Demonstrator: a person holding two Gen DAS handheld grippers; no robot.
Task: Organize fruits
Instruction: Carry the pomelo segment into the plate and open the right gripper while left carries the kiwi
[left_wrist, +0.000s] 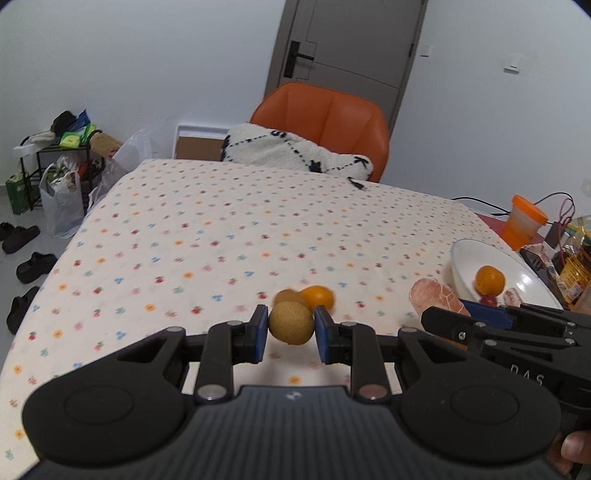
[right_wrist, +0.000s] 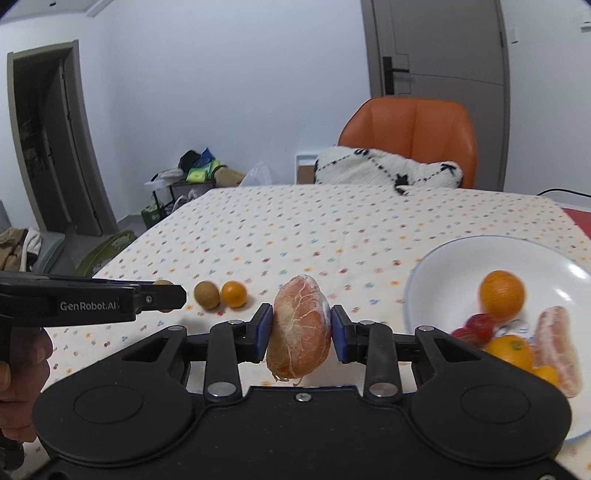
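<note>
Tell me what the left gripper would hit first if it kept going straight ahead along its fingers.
The left gripper, shut on a brown round fruit, points at another brown fruit and a small orange on the tablecloth. It would probably meet the brown one first, though depth is unclear.

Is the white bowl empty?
No. The white bowl holds oranges, small red fruits and a peeled pink fruit piece.
</note>
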